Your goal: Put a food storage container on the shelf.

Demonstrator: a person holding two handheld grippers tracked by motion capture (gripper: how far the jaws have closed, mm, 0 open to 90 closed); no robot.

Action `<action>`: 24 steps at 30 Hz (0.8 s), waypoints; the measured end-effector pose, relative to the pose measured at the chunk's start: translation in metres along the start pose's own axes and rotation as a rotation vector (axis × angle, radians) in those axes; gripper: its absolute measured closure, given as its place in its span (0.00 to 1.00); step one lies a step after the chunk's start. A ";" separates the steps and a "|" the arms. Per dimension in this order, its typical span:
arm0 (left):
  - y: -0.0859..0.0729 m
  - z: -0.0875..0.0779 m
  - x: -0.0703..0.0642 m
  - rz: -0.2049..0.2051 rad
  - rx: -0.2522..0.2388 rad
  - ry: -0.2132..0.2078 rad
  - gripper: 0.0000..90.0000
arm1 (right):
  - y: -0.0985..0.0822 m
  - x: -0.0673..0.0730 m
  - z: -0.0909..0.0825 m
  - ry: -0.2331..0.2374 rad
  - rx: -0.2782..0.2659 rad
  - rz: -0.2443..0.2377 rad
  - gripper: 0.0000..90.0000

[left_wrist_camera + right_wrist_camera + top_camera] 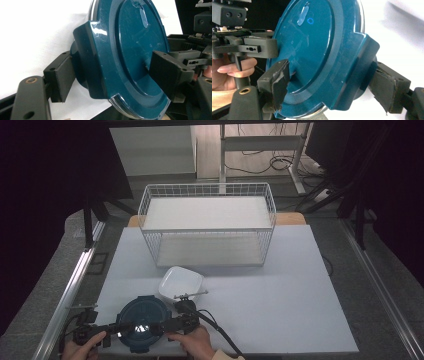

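Your left gripper and right gripper point level toward each other, each with jaws clamping a side latch of the blue lid between them.

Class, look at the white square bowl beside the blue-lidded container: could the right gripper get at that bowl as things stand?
Probably yes, but not straight away. The white bowl lies just beyond the right gripper with bare table between, yet its jaws straddle a latch flap of the blue lid, so it must let go first.
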State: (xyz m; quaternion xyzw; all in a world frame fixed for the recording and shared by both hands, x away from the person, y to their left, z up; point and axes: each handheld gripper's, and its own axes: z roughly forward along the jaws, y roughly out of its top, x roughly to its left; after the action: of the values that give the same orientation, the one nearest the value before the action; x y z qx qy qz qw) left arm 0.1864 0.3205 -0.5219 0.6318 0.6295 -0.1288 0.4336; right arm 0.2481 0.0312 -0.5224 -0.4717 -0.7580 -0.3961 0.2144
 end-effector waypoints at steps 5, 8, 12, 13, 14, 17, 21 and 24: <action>0.000 -0.001 0.001 -0.035 -0.012 -0.012 0.29 | 0.002 0.000 -0.004 -0.010 -0.003 0.041 0.31; 0.000 -0.003 0.000 -0.044 -0.015 -0.012 0.32 | 0.003 -0.001 -0.005 -0.009 -0.006 0.076 0.33; -0.001 -0.008 -0.001 -0.046 -0.022 -0.019 0.36 | 0.003 -0.001 -0.008 0.002 -0.011 0.105 0.38; -0.001 -0.008 -0.001 -0.046 -0.022 -0.019 0.37 | 0.003 -0.001 -0.008 0.002 -0.011 0.105 0.38; -0.001 -0.009 -0.003 -0.043 -0.023 -0.015 0.37 | 0.003 -0.001 -0.009 0.006 -0.012 0.110 0.39; -0.001 -0.012 -0.005 -0.029 -0.027 -0.006 0.39 | 0.002 0.001 -0.011 0.004 -0.018 0.115 0.41; -0.002 -0.017 -0.010 -0.005 -0.032 0.011 0.39 | 0.002 0.005 -0.013 0.008 -0.032 0.124 0.43; -0.002 -0.018 -0.012 0.002 -0.033 0.017 0.39 | 0.002 0.007 -0.013 0.012 -0.041 0.120 0.44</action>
State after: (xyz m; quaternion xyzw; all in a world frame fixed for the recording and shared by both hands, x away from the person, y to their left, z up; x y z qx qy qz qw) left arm 0.1756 0.3253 -0.5034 0.6262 0.6346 -0.1124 0.4388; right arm 0.2462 0.0250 -0.5090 -0.5182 -0.7190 -0.4007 0.2325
